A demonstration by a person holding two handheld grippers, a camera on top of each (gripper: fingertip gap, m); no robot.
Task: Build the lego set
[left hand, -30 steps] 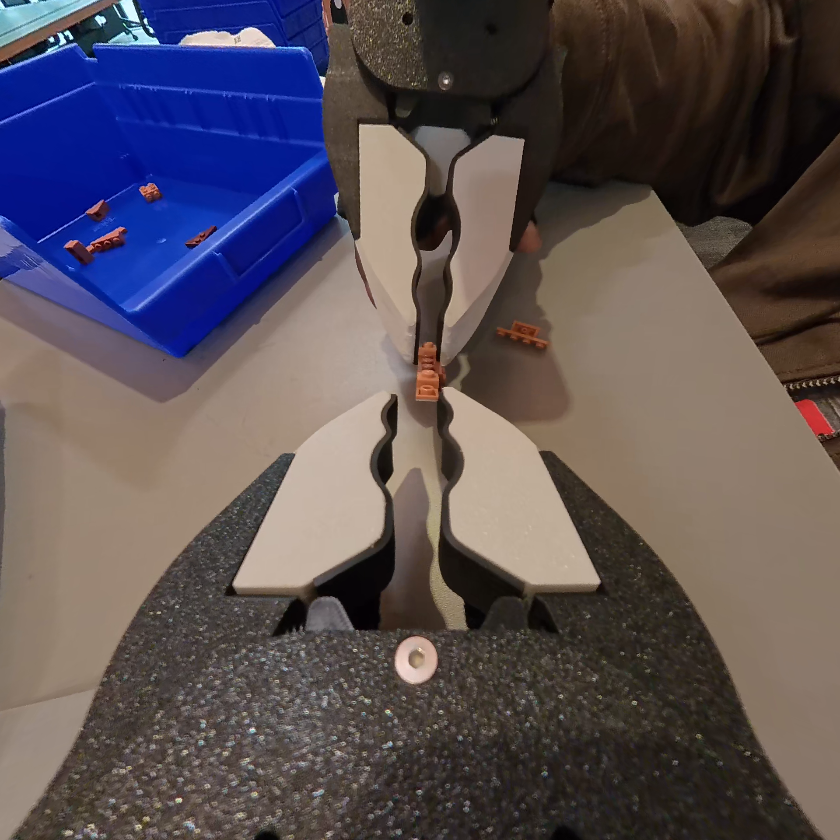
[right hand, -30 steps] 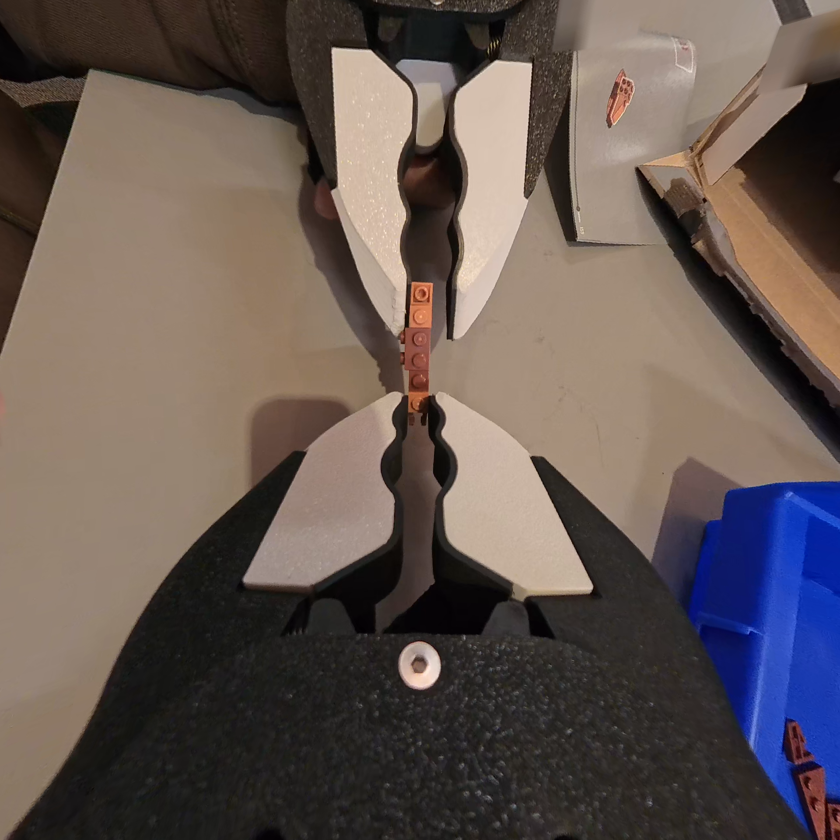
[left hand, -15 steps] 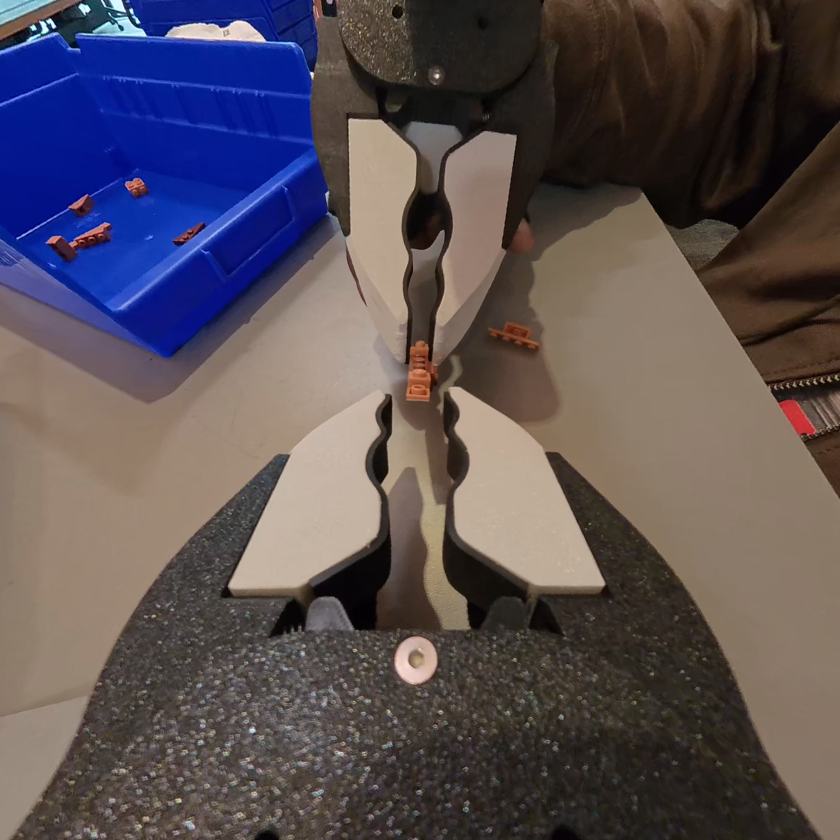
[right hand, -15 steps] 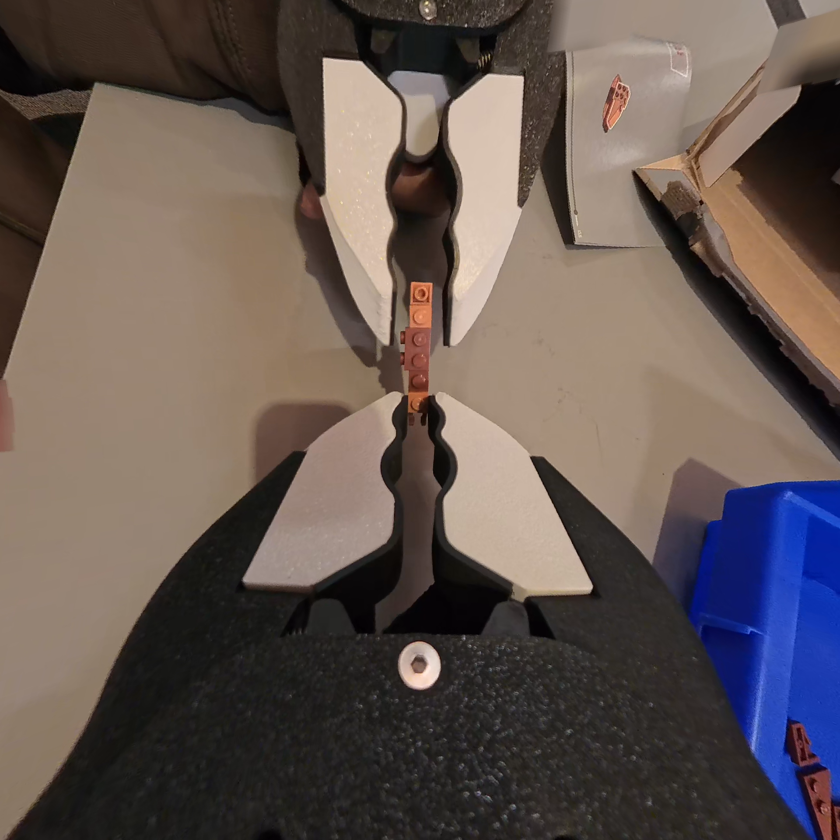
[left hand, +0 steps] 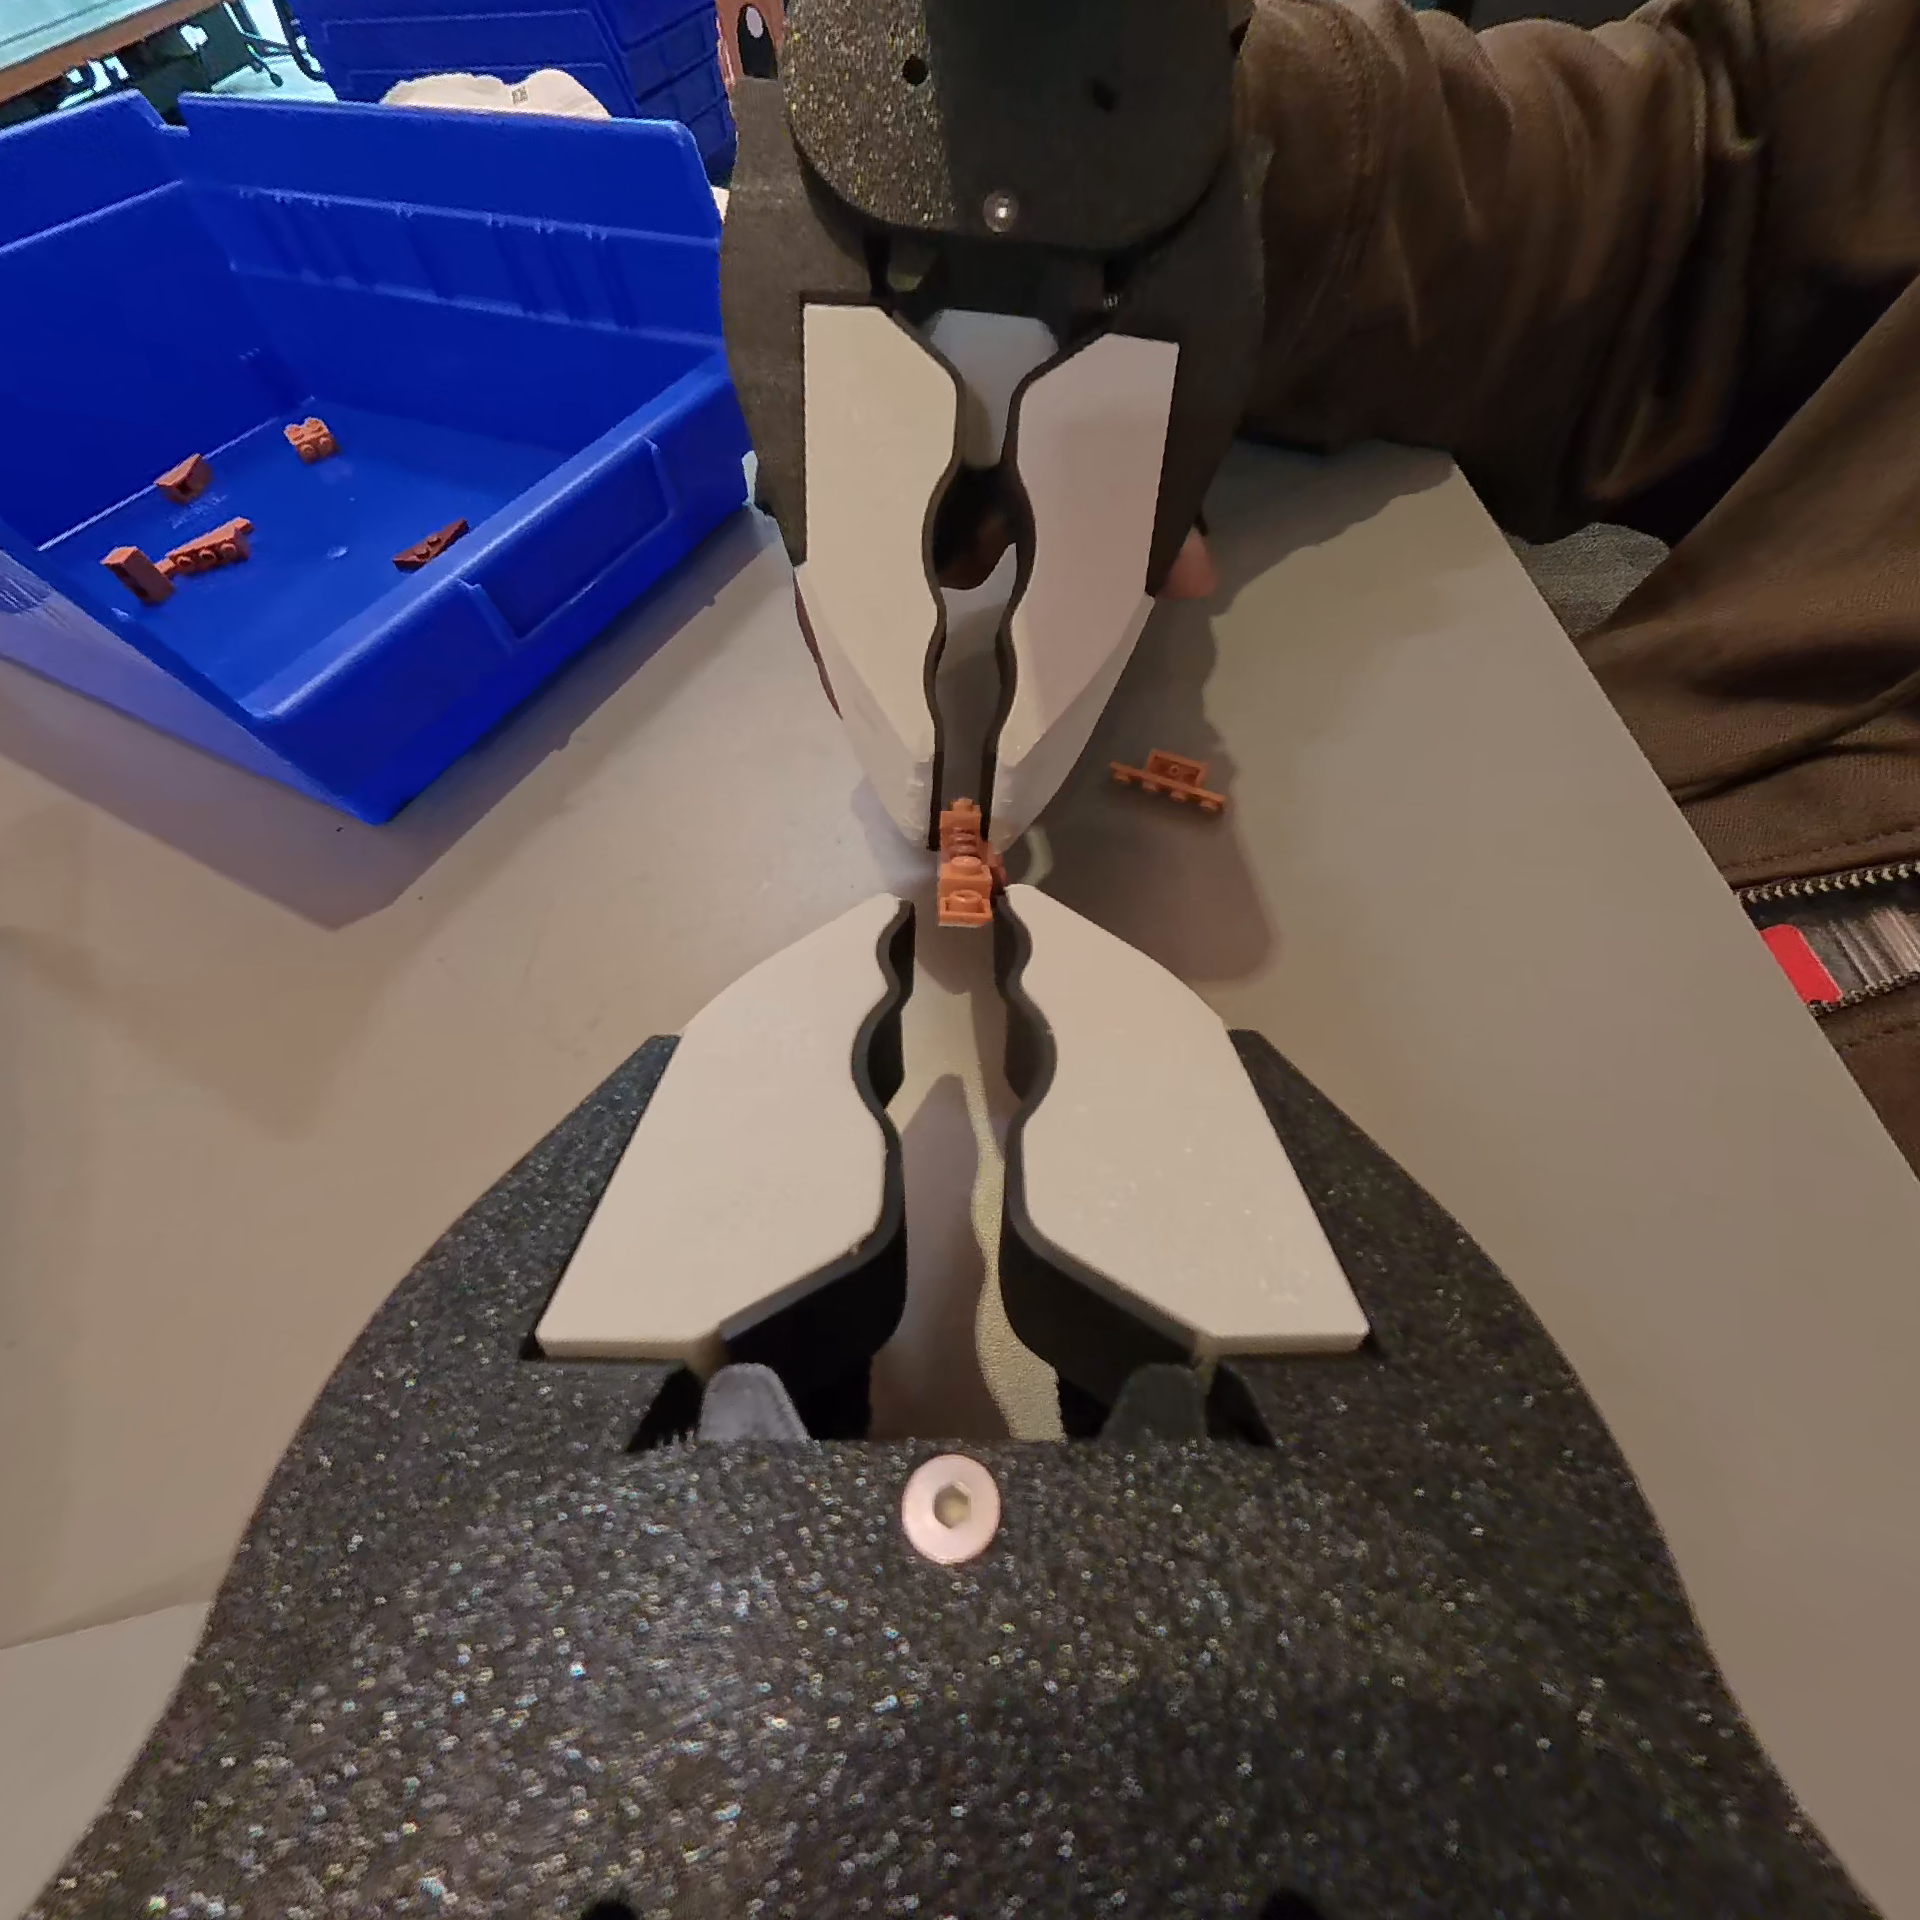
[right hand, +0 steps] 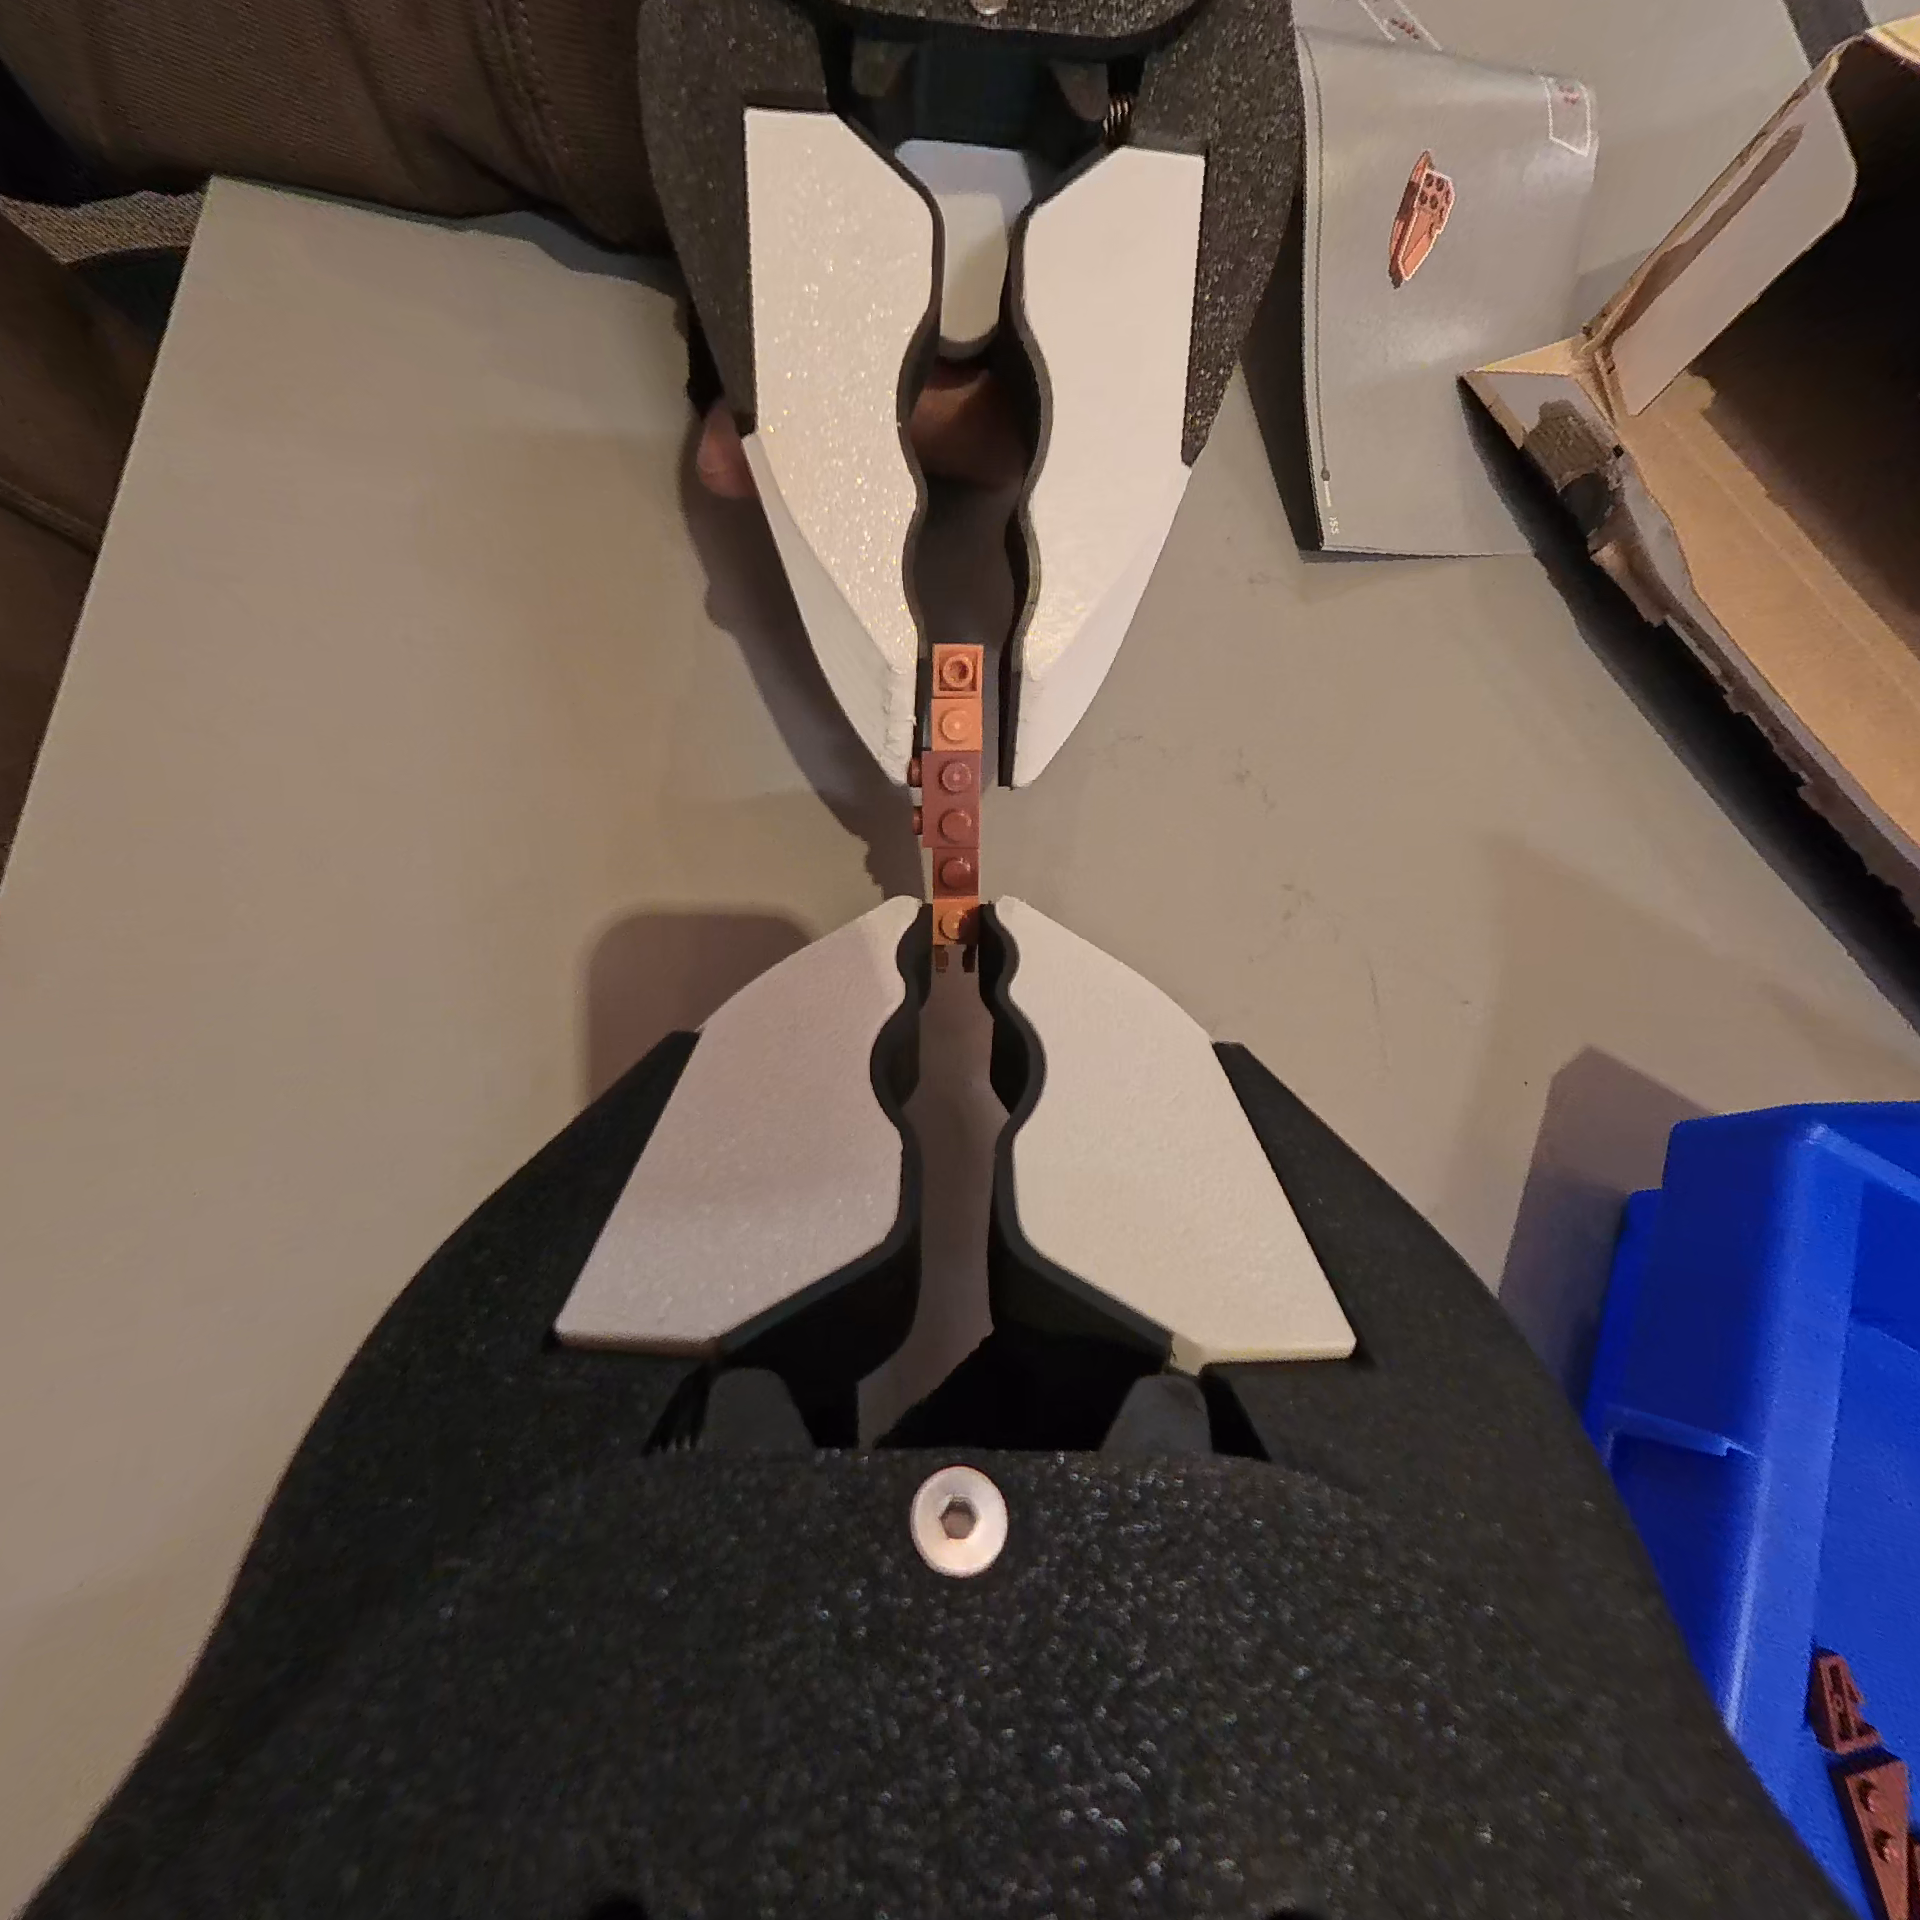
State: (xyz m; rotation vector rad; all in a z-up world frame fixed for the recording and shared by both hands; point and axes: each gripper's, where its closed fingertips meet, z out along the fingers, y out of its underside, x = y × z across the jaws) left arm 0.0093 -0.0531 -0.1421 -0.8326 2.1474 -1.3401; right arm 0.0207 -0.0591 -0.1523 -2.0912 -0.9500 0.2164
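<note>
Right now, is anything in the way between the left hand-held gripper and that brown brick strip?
Nothing visible. One end of the brick strip sits between the open fingers of the left hand-held gripper; the right hand-held gripper pinches its other end. A loose brown piece lies aside.

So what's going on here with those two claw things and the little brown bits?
A person holds two hand grippers nose to nose over a grey table. The right gripper pinches one end of a thin strip of brown toy bricks. The left gripper sits around the other end, with a gap on one side. A blue bin nearby holds more brown pieces, and another brown piece lies loose on the table.
</note>
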